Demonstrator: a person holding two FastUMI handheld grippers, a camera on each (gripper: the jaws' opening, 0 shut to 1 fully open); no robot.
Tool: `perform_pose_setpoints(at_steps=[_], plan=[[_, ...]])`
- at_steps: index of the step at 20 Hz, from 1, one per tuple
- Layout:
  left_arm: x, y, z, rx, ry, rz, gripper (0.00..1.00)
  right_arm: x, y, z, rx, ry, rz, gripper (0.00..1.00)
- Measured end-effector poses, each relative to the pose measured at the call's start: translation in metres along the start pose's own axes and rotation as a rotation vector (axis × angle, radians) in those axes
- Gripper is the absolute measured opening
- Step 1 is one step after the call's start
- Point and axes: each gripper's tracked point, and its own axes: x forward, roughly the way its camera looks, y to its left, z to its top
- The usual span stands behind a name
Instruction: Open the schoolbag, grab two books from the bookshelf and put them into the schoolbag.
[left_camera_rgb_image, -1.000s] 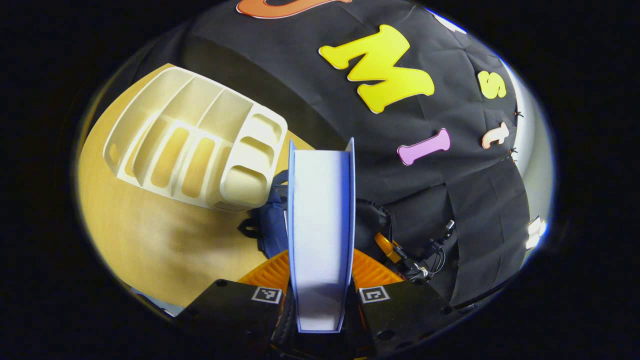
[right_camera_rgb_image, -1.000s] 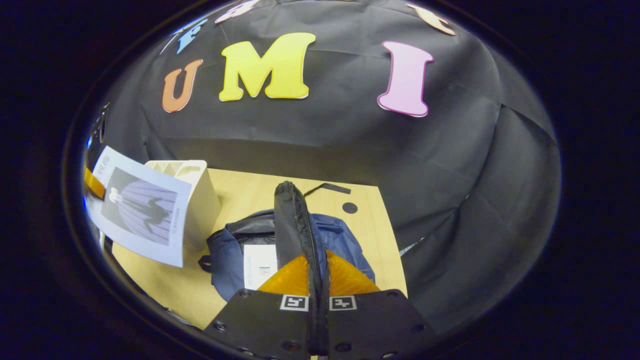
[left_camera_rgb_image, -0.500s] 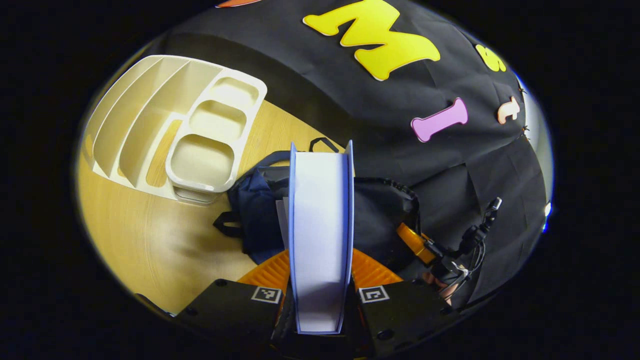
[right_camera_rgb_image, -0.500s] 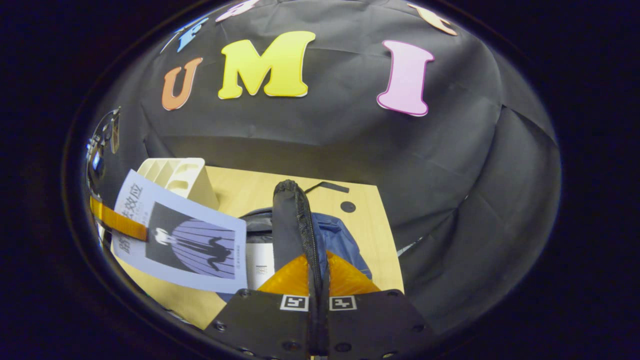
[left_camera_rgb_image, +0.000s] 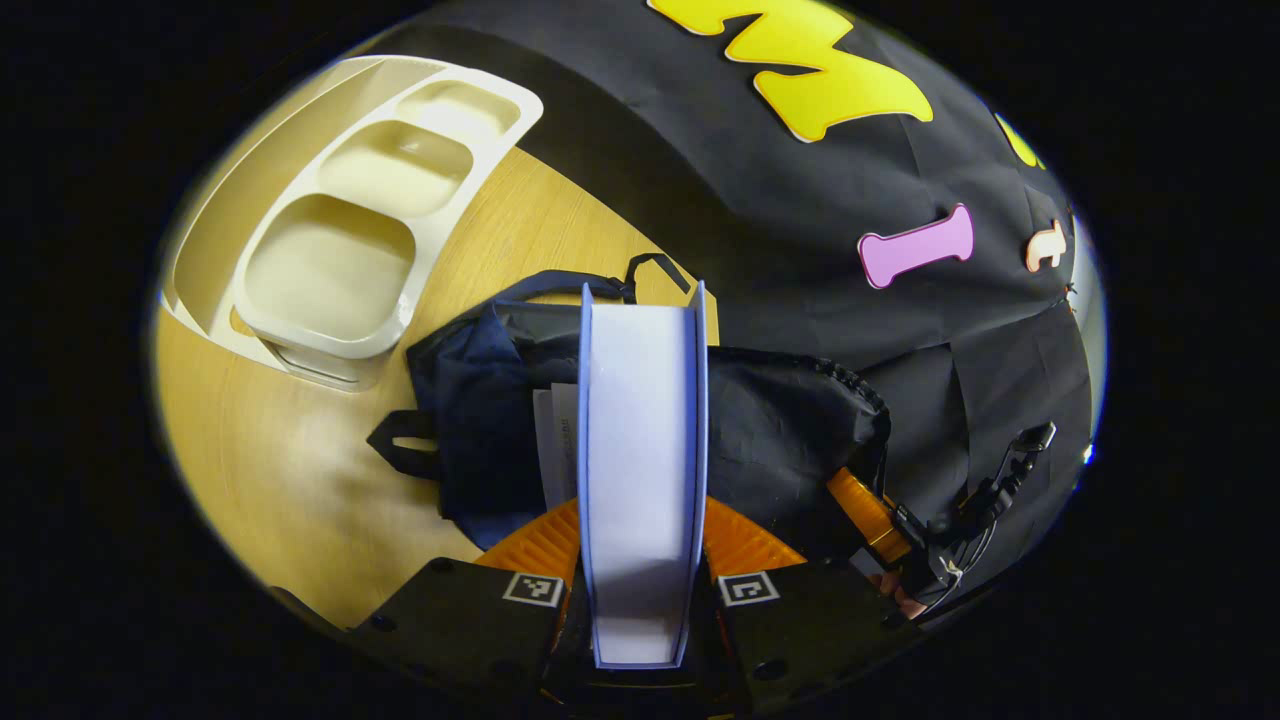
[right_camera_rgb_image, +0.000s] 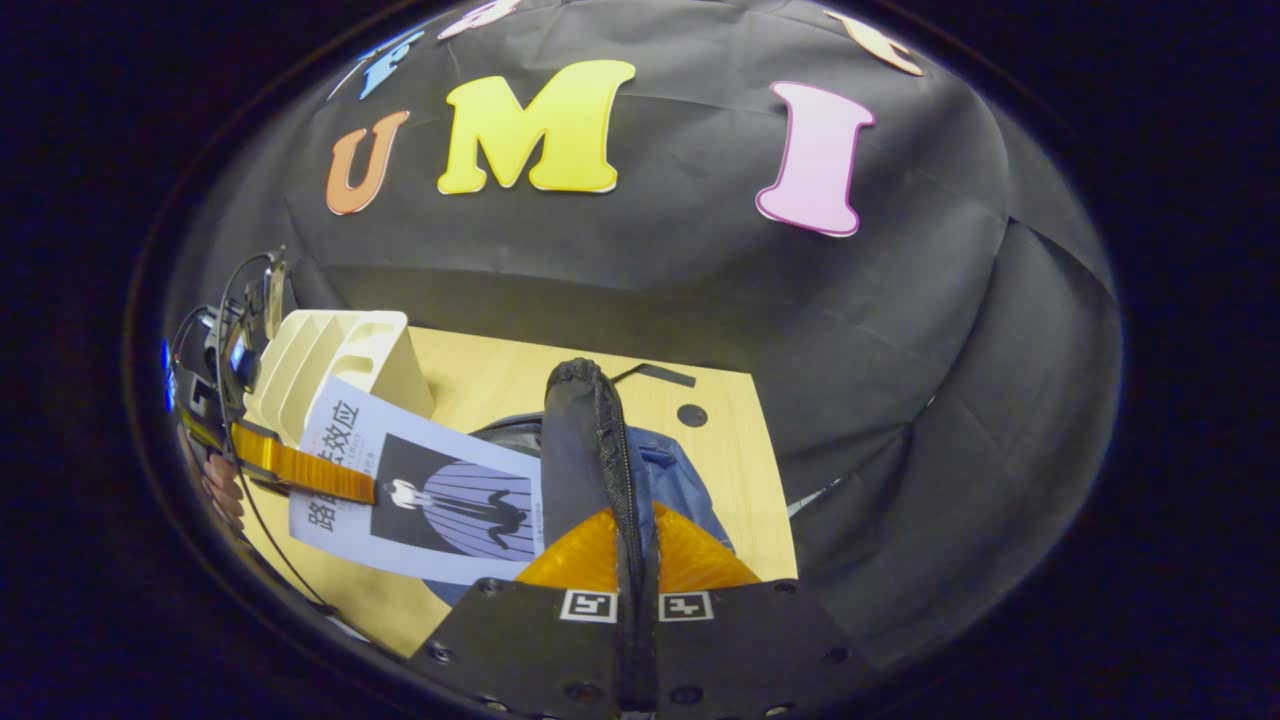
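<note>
book (left_camera_rgb_image: 641, 440) now nearer schoolbag (left_camera_rgb_image: 790, 440)

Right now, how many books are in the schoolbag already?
One white book looks already inside the open schoolbag. The left gripper holds the second book above it, while the right gripper lifts the bag's flap. Left: lowering it in. The bookshelf looks empty.

The pale wooden table (left_camera_rgb_image: 300, 470) shows fine grain and a soft sheen. The cream plastic bookshelf (left_camera_rgb_image: 330, 265) looks smooth and matt. The dark blue cloth schoolbag (left_camera_rgb_image: 480, 400) is limp and dull, its black flap (right_camera_rgb_image: 585, 440) woven, edged with a toothed zip. The blue paperback book (right_camera_rgb_image: 440, 500) has a smooth paper cover.
</note>
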Motion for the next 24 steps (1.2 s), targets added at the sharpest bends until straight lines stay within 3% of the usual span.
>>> perform_pose_setpoints(at_steps=[8,16,24], plan=[[0.034,-0.01,-0.003,-0.013,0.005,-0.073,0.42,-0.013,-0.001,0.016,-0.03,-0.019,-0.01,0.03],[0.084,-0.015,-0.008,-0.14,0.055,-0.17,0.42,-0.019,0.007,0.023,-0.044,-0.029,-0.012,0.0],[0.124,-0.008,-0.019,-0.177,0.111,-0.219,0.43,-0.02,0.014,0.021,-0.042,-0.025,-0.01,0.02]])
